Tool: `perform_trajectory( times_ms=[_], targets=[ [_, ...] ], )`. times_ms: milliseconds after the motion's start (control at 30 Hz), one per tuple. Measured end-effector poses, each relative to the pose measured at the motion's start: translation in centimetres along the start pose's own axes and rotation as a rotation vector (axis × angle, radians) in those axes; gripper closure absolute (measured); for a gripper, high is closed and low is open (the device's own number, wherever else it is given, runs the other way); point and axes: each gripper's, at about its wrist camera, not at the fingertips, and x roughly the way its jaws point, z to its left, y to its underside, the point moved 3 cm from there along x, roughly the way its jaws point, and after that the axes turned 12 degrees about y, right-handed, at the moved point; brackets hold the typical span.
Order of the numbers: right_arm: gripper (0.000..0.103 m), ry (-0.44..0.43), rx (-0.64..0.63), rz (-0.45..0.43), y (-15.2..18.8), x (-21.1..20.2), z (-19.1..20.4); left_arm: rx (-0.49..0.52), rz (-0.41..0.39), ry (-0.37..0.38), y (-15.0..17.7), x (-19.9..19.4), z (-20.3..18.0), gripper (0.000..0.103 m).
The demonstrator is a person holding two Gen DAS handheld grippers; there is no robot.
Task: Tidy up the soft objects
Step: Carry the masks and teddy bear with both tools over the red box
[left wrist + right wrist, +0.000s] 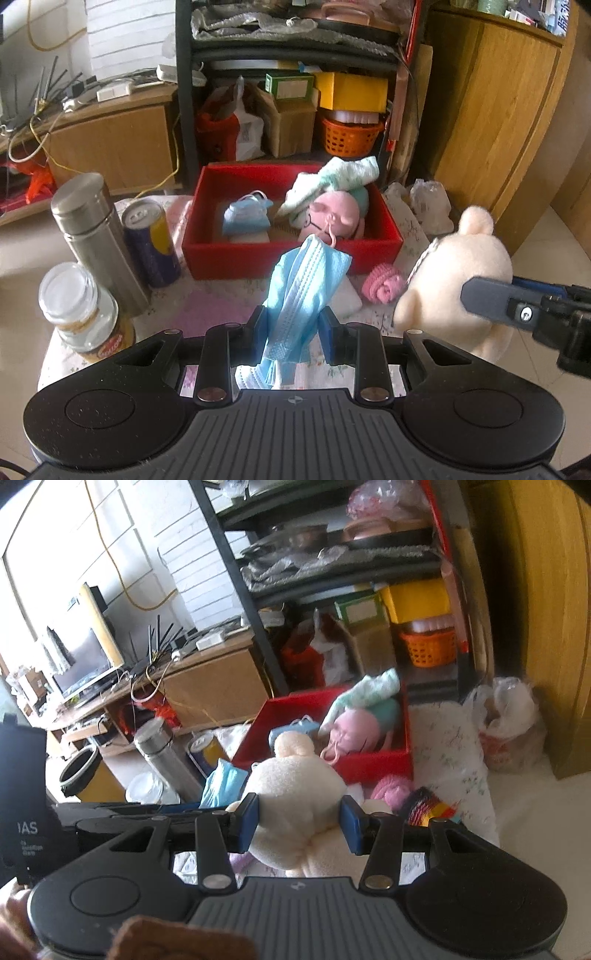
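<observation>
My left gripper [294,334] is shut on a blue face mask [303,291] and holds it above the table, in front of the red box [258,258]. The box holds another blue mask [246,216], a pink plush [334,218] and a pale green cloth [340,175]. My right gripper [298,821] is shut on a cream plush toy [295,797]; the toy also shows at the right in the left wrist view [458,273]. A pink rolled sock [382,282] lies on the table in front of the box. The held blue mask also shows in the right wrist view [221,786].
A steel flask [94,240], a blue-yellow can [151,243] and a glass jar [83,314] stand at the table's left. A striped cloth [432,806] lies near the right gripper. A black shelf [295,74] and a wooden cabinet [498,110] stand behind.
</observation>
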Motion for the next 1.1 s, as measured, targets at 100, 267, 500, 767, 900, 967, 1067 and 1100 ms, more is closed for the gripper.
perform_trajectory(
  times_ms=[100, 267, 500, 767, 900, 967, 1067, 1100],
  targets=[
    [0.085, 0.009, -0.002, -0.019, -1.1, 0.4, -0.1, 0.002, -0.002, -0.002, -0.7, 0.5, 0.1, 0.073],
    [0.085, 0.013, 0.013, -0.036, -2.7, 1.2, -0.3, 0.003, -0.006, -0.006, -1.6, 1.2, 0.3, 0.073],
    [0.085, 0.027, -0.001, -0.048, -4.4, 2.7, 0.0, 0.000, -0.025, -0.021, -4.0, 2.2, 1.1, 0.072],
    [0.085, 0.057, 0.002, -0.050, -6.2, 5.0, -0.3, -0.020, -0.041, -0.037, -6.6, 4.0, 2.5, 0.072],
    [0.085, 0.069, 0.004, -0.059, -7.7, 6.5, -0.5, -0.034, -0.050, -0.046, -8.1, 4.9, 3.1, 0.072],
    [0.085, 0.072, 0.006, -0.066, -8.4, 7.3, -0.5, -0.041, -0.052, -0.051, -8.7, 5.5, 3.4, 0.072],
    [0.085, 0.077, 0.013, -0.069, -9.4, 8.6, -0.4, -0.043, -0.051, -0.063, -9.7, 6.6, 4.0, 0.072],
    [0.085, 0.079, 0.016, -0.068, -9.7, 9.1, -0.4, -0.044, -0.052, -0.068, -10.0, 6.9, 4.2, 0.072]
  ],
)
